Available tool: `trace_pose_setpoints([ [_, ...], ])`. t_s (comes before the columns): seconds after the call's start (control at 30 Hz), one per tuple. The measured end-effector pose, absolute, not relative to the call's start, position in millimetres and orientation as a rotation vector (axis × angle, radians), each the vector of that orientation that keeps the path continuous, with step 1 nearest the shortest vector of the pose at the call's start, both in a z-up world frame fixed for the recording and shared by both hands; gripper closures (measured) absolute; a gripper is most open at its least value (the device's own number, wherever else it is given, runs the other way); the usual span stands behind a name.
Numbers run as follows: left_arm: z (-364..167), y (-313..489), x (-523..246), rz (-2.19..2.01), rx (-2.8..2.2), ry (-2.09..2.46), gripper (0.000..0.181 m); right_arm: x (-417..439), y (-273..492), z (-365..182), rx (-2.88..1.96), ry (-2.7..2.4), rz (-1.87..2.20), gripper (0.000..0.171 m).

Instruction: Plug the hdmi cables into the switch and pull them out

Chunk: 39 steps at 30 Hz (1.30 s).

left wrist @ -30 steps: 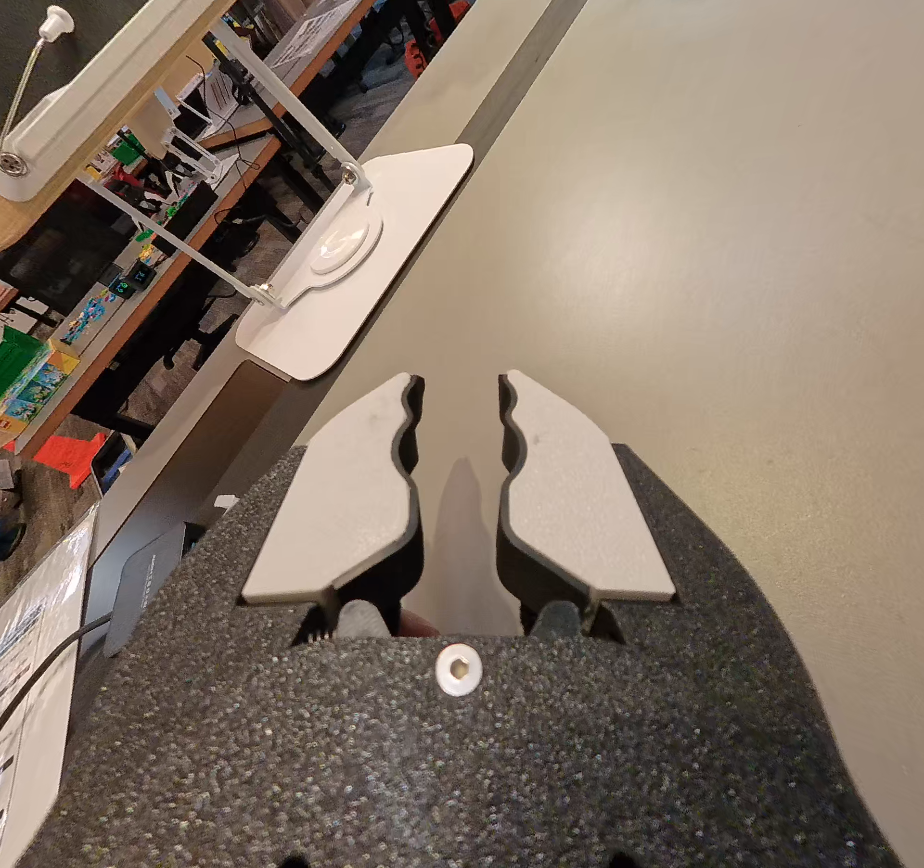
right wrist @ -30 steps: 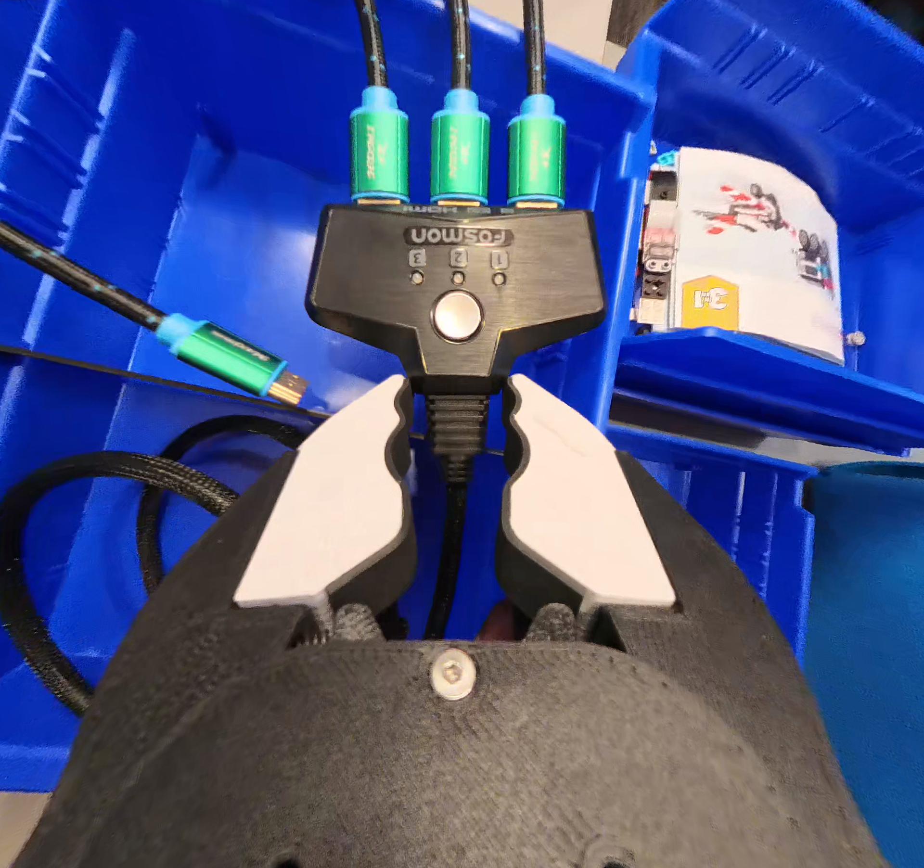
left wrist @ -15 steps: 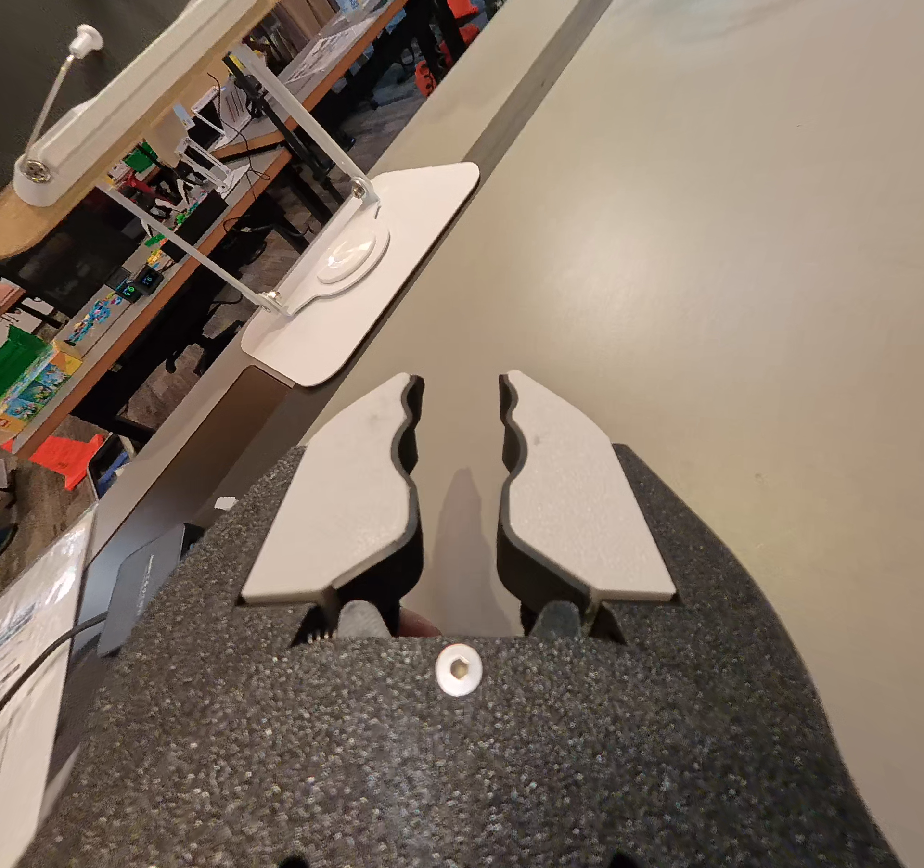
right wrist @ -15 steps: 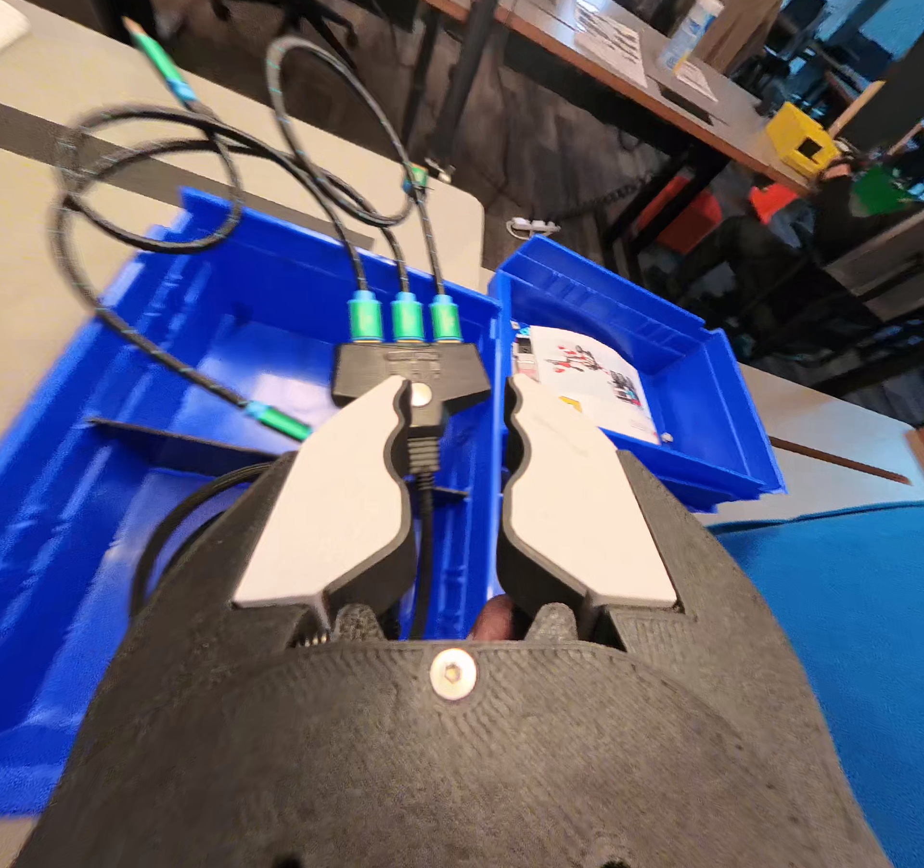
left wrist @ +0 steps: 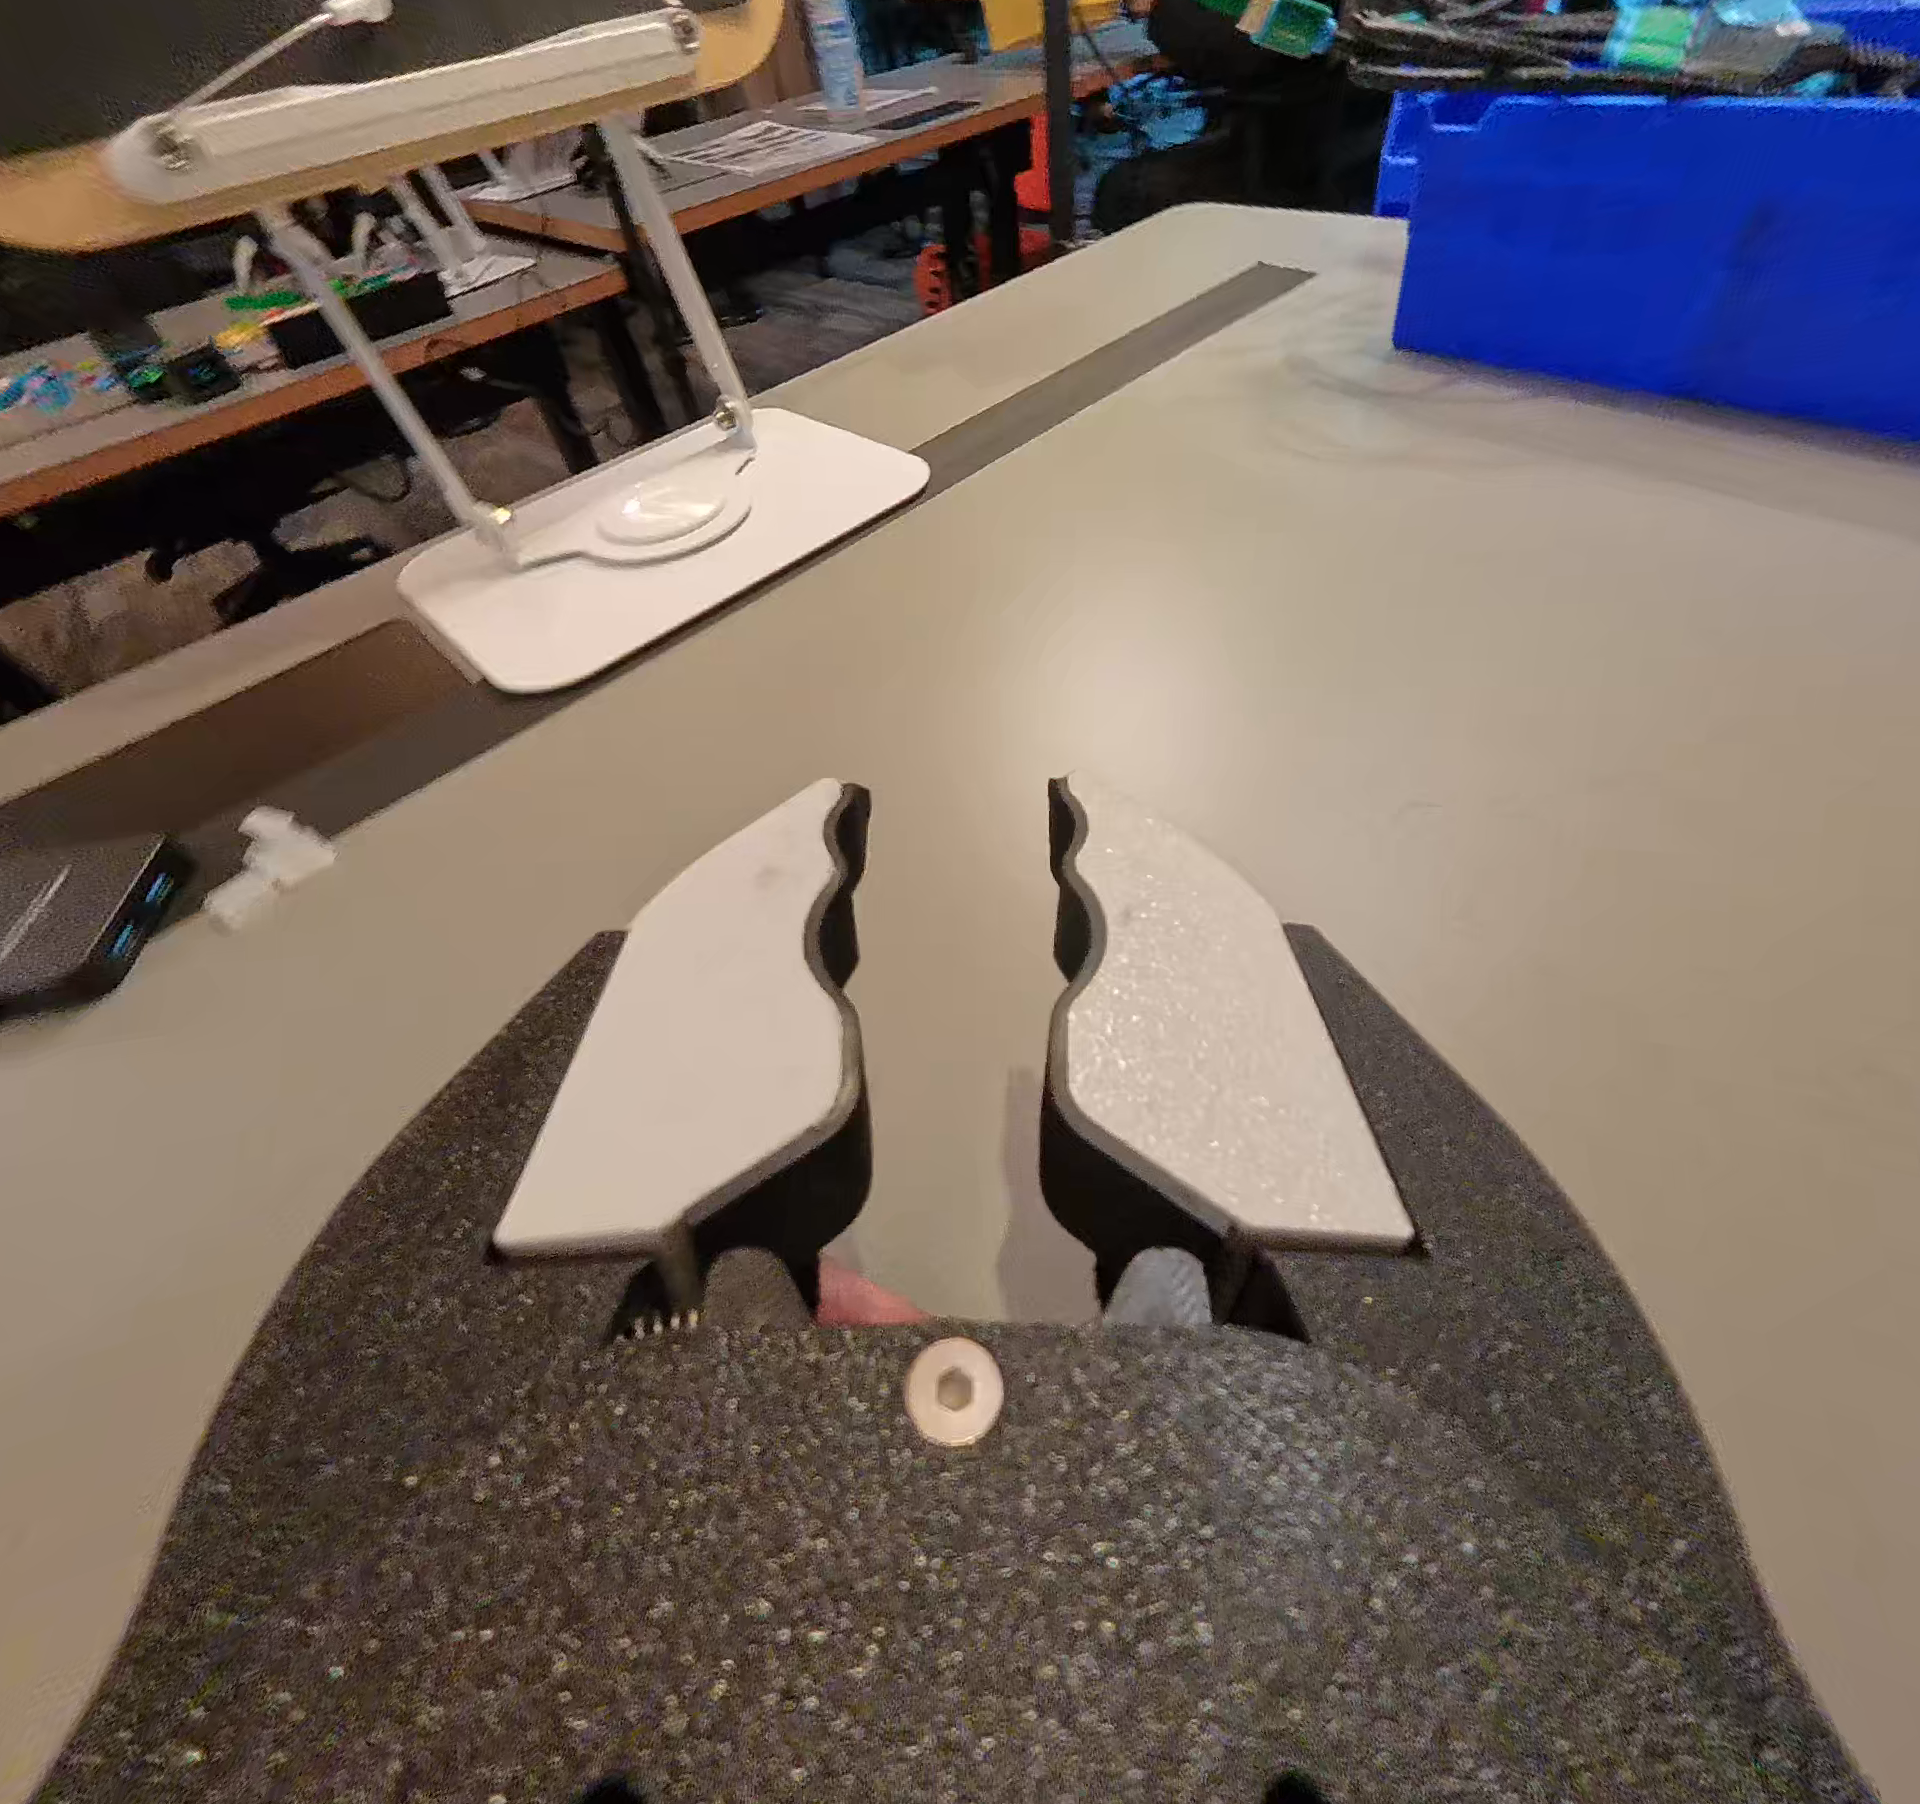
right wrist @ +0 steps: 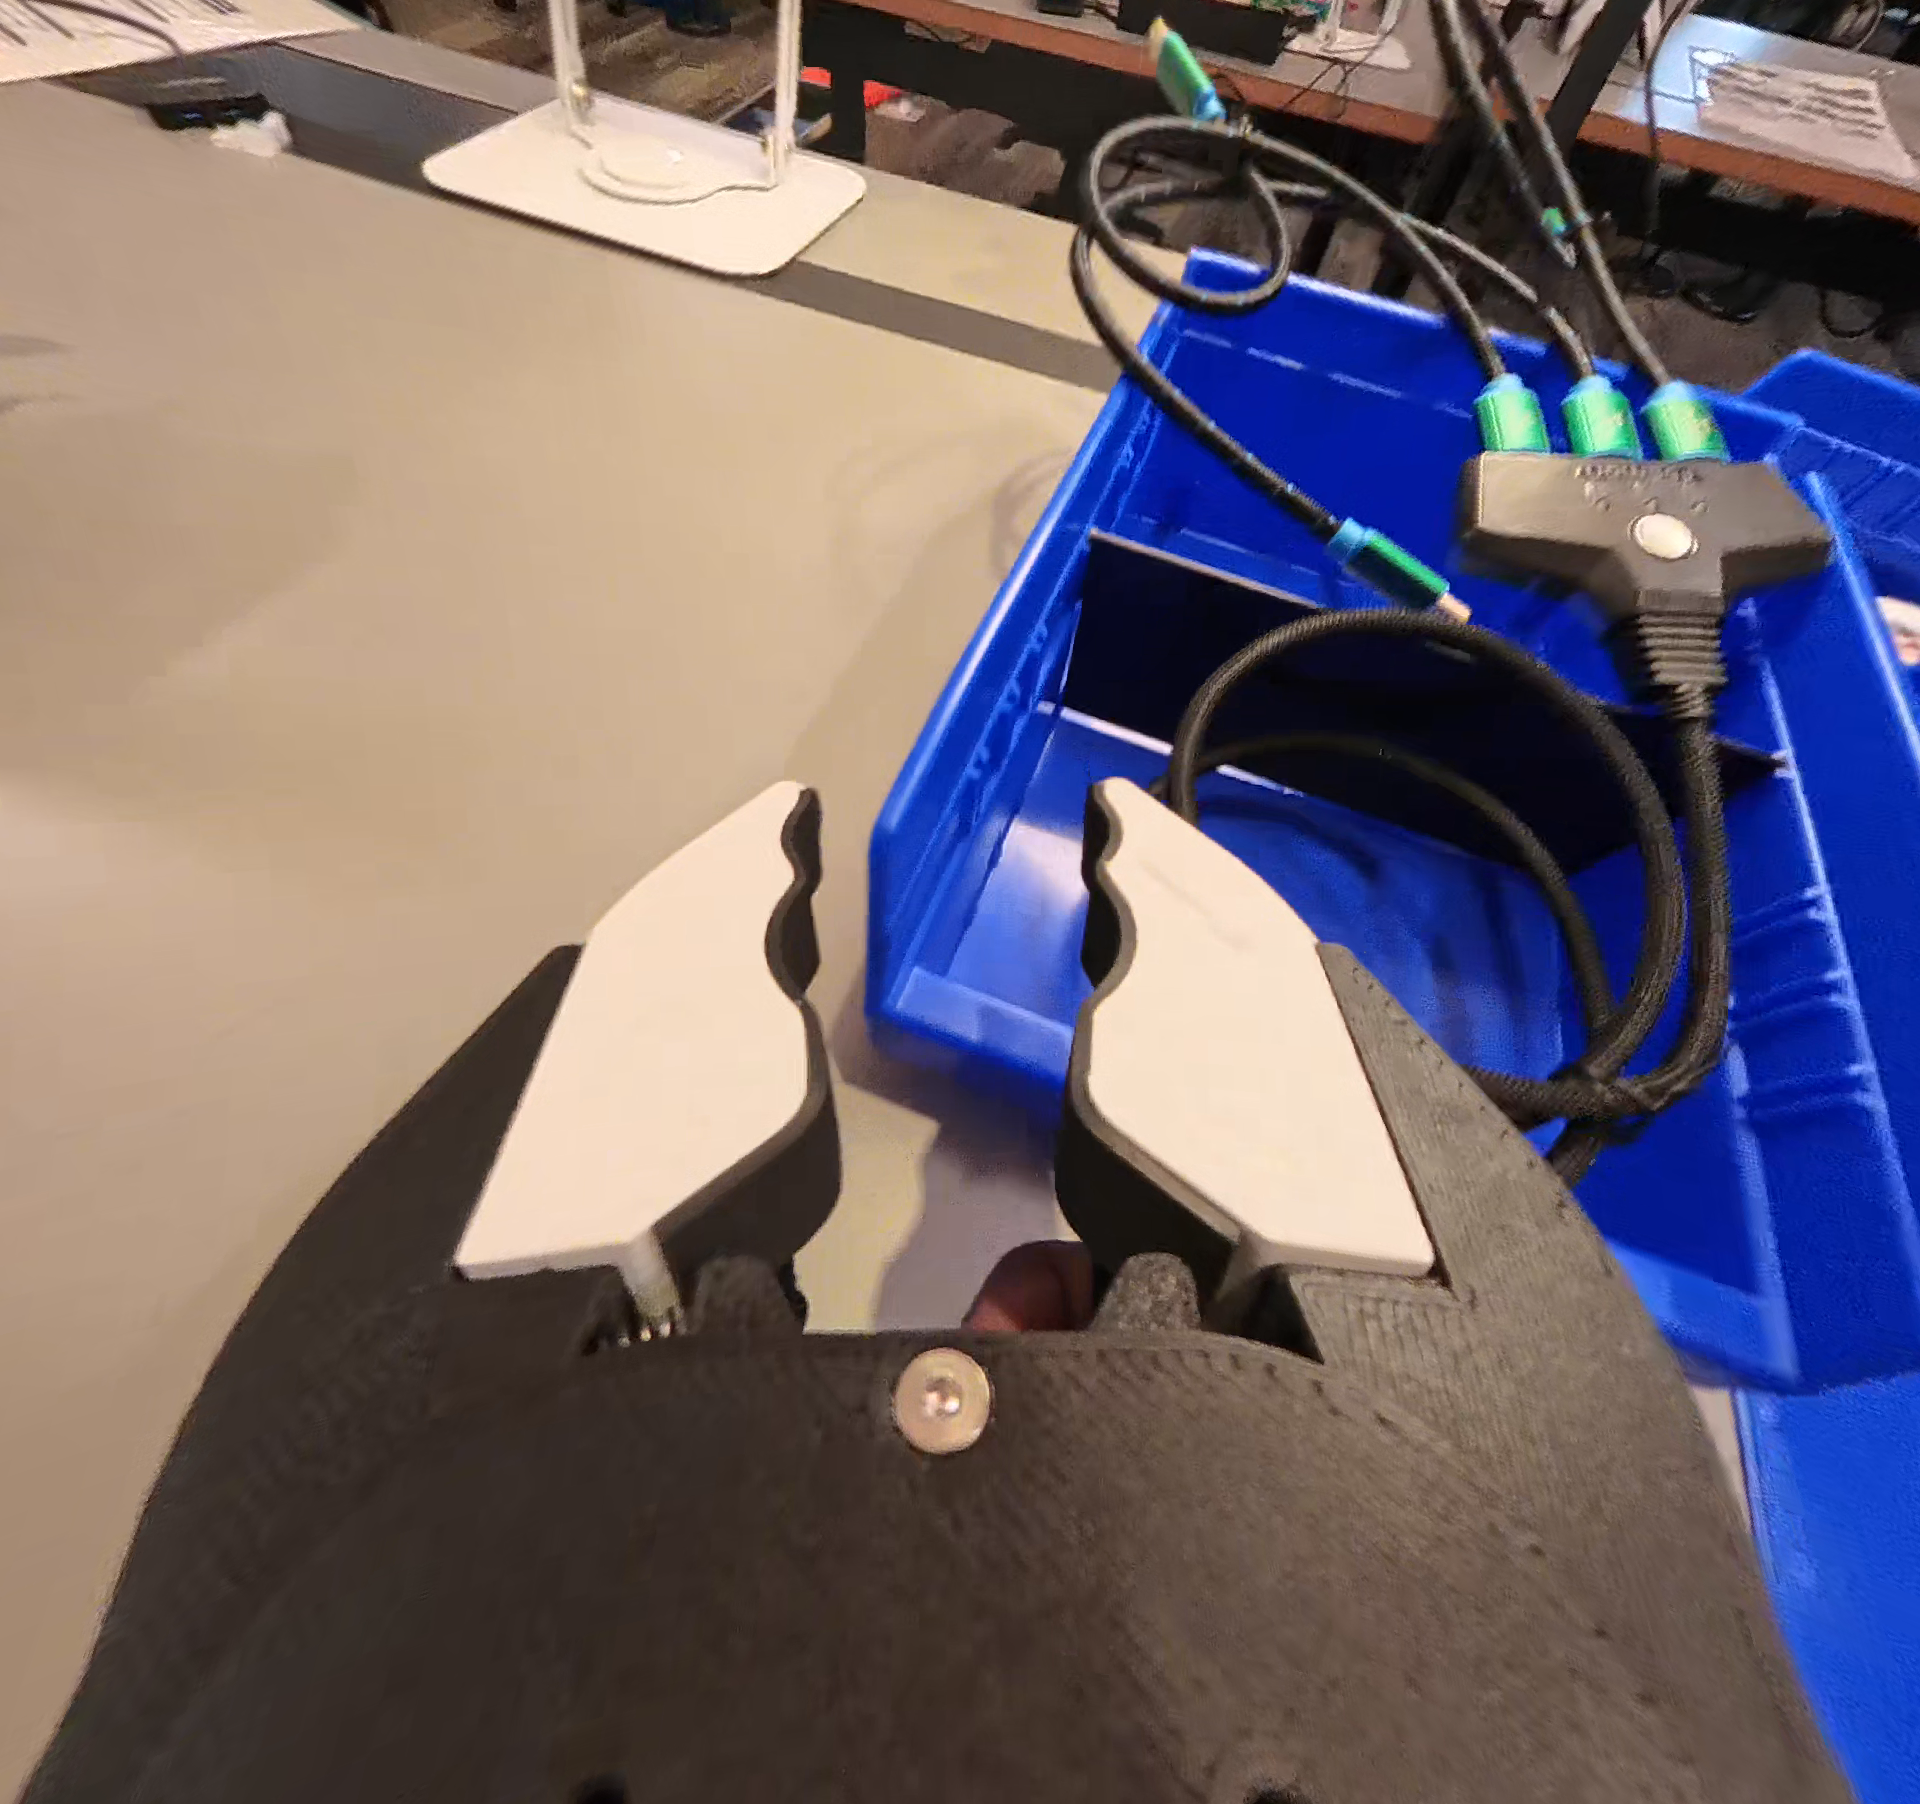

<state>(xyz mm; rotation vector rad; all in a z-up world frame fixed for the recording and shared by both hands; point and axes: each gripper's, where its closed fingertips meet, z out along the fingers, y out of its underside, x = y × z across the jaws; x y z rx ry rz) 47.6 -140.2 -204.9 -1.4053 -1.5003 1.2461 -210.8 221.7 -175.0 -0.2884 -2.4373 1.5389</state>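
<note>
The black HDMI switch (right wrist: 1642,533) lies in a blue bin (right wrist: 997,715) with three green-ended HDMI plugs (right wrist: 1595,419) seated in its ports. Its black braided lead coils in the bin. A loose green plug (right wrist: 1392,570) hangs over the bin and another (right wrist: 1179,71) sticks up behind it. My right gripper (right wrist: 951,804) is open and empty, near the bin's near-left corner and well left of the switch. My left gripper (left wrist: 956,793) is open and empty over bare table. In the left wrist view the bin (left wrist: 1662,237) is far right with cables (left wrist: 1507,40) above it.
A white stand with a flat base (left wrist: 665,549) is at the table's far edge, also in the right wrist view (right wrist: 644,185). A second blue bin (right wrist: 1849,404) adjoins the first. A dark box (left wrist: 73,913) and a small white piece (left wrist: 265,866) lie at the left. Left tips to right tips: about 45 cm. The black HDMI switch (right wrist: 1642,533) sits 20 cm or so from the ends of my right fingers.
My right gripper has drawn back and left from the switch's lead, and its jaws stand wider. My left gripper has turned right, bringing the blue bin into its view.
</note>
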Motion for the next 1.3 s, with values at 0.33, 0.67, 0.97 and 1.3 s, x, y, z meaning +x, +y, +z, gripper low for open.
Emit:
trace_pose_setpoints([
  [0.33,-201,-117,188,1.473,-1.054,-1.804,0.126,-210,216,-197,-0.394,-2.344,1.657,0.116],
  [0.67,-230,-119,241,1.713,-1.406,-2.011,0.077,-198,201,-204,-0.297,-2.326,1.673,0.116],
  [0.97,-231,-129,257,2.034,-1.611,-2.038,0.131,-192,202,-213,-0.255,-2.341,1.639,0.119],
  [1.3,-218,-137,275,2.321,-1.689,-2.003,0.136,-194,201,-215,-0.243,-2.339,1.638,0.121],
])
